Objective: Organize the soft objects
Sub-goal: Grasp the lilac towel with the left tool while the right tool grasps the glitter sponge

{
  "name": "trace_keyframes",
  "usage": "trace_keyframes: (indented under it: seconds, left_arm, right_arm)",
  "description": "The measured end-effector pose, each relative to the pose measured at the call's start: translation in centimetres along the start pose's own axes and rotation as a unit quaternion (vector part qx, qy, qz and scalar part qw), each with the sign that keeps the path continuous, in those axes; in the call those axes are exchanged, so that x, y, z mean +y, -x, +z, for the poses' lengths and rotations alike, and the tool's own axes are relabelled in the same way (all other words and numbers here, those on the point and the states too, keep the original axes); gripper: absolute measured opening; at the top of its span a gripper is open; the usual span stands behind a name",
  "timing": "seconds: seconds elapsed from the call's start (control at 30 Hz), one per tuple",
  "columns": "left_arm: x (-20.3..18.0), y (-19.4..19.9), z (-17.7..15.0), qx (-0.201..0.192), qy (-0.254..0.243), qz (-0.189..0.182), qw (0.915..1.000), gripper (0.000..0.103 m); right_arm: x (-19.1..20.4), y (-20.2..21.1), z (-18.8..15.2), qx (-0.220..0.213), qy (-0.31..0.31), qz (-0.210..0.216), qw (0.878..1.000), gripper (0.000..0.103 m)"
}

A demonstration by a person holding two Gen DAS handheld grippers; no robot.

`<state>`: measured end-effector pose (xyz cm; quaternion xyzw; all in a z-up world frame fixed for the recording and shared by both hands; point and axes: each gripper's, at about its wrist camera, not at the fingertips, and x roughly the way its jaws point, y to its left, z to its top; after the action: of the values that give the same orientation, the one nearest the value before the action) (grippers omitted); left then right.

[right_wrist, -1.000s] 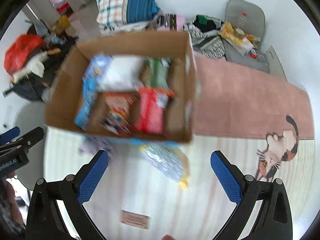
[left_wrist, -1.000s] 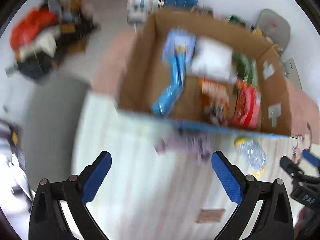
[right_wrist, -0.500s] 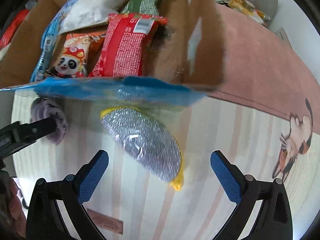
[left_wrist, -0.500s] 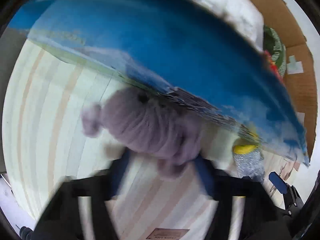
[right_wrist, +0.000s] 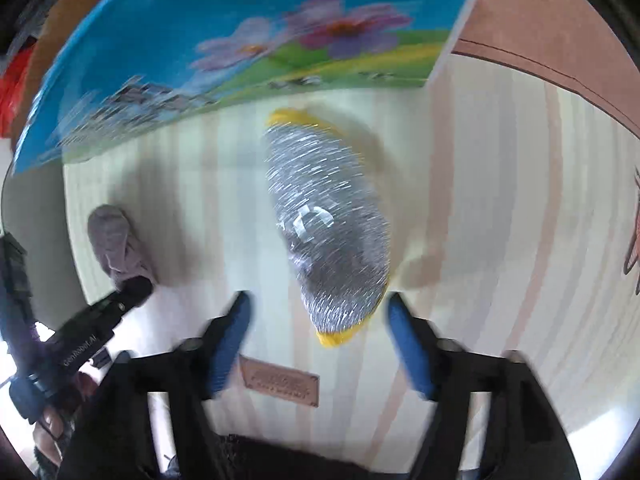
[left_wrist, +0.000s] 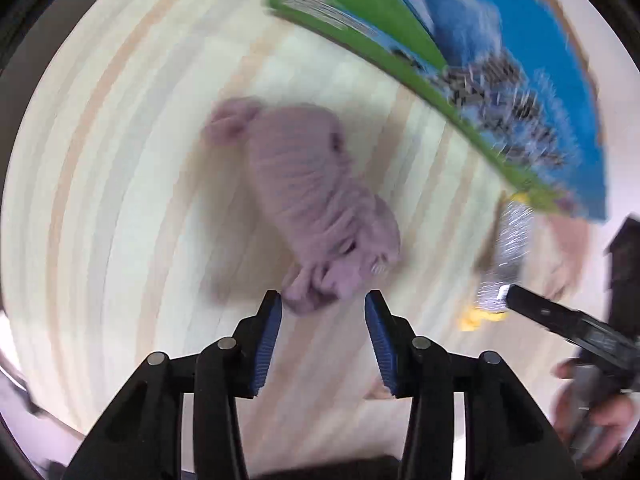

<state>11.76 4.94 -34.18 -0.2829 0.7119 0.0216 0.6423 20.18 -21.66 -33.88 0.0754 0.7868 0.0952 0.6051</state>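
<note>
A lilac knitted soft toy point(left_wrist: 316, 196) lies on the striped cream mat; it also shows small in the right wrist view point(right_wrist: 118, 246). My left gripper point(left_wrist: 323, 304) is low over the mat, jaws partly open, with the toy's near end just between the fingertips. A silver scrubber pad with yellow edges point(right_wrist: 326, 224) lies on the mat; it also shows in the left wrist view point(left_wrist: 506, 256). My right gripper point(right_wrist: 318, 310) is open around the pad's near end, not touching it. The blue printed cardboard box point(right_wrist: 248, 40) stands just behind both objects.
The box's outer wall point(left_wrist: 500, 64) looms close over the toy. A brown label point(right_wrist: 280, 380) is sewn on the mat point(right_wrist: 500, 240) near the right gripper. A pink rug point(right_wrist: 560, 40) lies to the right. The left gripper shows in the right wrist view point(right_wrist: 100, 320).
Both grippers have dropped from above the open box to the mat in front of it. The left jaws have narrowed around the toy's end. The right jaws have narrowed around the pad.
</note>
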Motion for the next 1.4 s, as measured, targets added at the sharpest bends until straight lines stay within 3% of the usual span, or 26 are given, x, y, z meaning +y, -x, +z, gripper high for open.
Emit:
trace_keyframes:
  seconds: [0.17, 0.37, 0.43, 0.5, 0.53, 0.63, 0.7, 0.8, 0.87, 0.97, 1.13, 1.3, 1.4]
  left_arm:
    - [1.4, 2.5, -0.6, -0.033, 0.059, -0.029, 0.9973, 0.055]
    - [2.9, 3.3, 3.3, -0.041, 0.161, -0.056, 0.9845, 0.064]
    - [2.7, 3.2, 4.7, -0.036, 0.164, -0.048, 0.9847, 0.064]
    - [1.7, 2.4, 5.6, -0.022, 0.150, -0.013, 0.9884, 0.064]
    - [1.1, 1.7, 6.0, -0.012, 0.136, -0.001, 0.9907, 0.064]
    - [-1.1, 0.2, 6.7, 0.001, 0.077, 0.049, 0.9958, 0.060]
    - [-2.7, -0.2, 6.6, -0.012, 0.030, 0.072, 0.9968, 0.044]
    - [-5.1, -0.9, 5.6, -0.013, -0.056, 0.119, 0.9912, 0.037]
    - [-5.7, -1.5, 5.1, -0.007, -0.085, 0.132, 0.9875, 0.037]
    - [-5.6, -2.8, 5.0, 0.012, -0.086, 0.132, 0.9875, 0.038]
    - [-4.6, -2.1, 4.7, 0.001, -0.078, 0.126, 0.9889, 0.032]
    - [-6.6, 1.9, 3.0, -0.030, -0.123, 0.117, 0.9850, 0.030]
    - [-9.0, 5.4, 2.1, -0.058, -0.156, 0.100, 0.9810, 0.030]
  right_arm:
    - [-0.5, 0.5, 1.2, -0.009, -0.027, 0.003, 1.000, 0.087]
    - [-1.1, 0.4, 2.7, -0.035, -0.053, -0.015, 0.998, 0.087]
    - [-0.9, 0.3, 2.7, -0.046, -0.053, -0.026, 0.997, 0.084]
    - [-0.3, 0.0, 2.6, -0.047, -0.050, -0.045, 0.997, 0.057]
    - [0.2, -0.4, 2.4, -0.043, -0.048, -0.052, 0.997, 0.053]
    - [0.9, -0.8, 1.6, -0.027, -0.030, -0.055, 0.998, 0.051]
    - [1.3, -1.0, 0.8, -0.015, -0.011, -0.058, 0.998, 0.051]
    - [1.8, -1.1, -0.1, -0.008, 0.013, -0.063, 0.998, 0.051]
    - [1.8, -1.1, -0.4, -0.009, 0.019, -0.062, 0.998, 0.051]
    - [1.9, -1.5, -0.1, -0.011, 0.024, -0.068, 0.997, 0.052]
    - [3.0, -3.5, 0.2, -0.005, 0.027, -0.076, 0.997, 0.051]
    - [4.7, -3.2, -1.3, -0.010, 0.032, -0.060, 0.998, 0.045]
    - [6.0, 0.2, -2.6, -0.029, 0.047, -0.019, 0.998, 0.045]
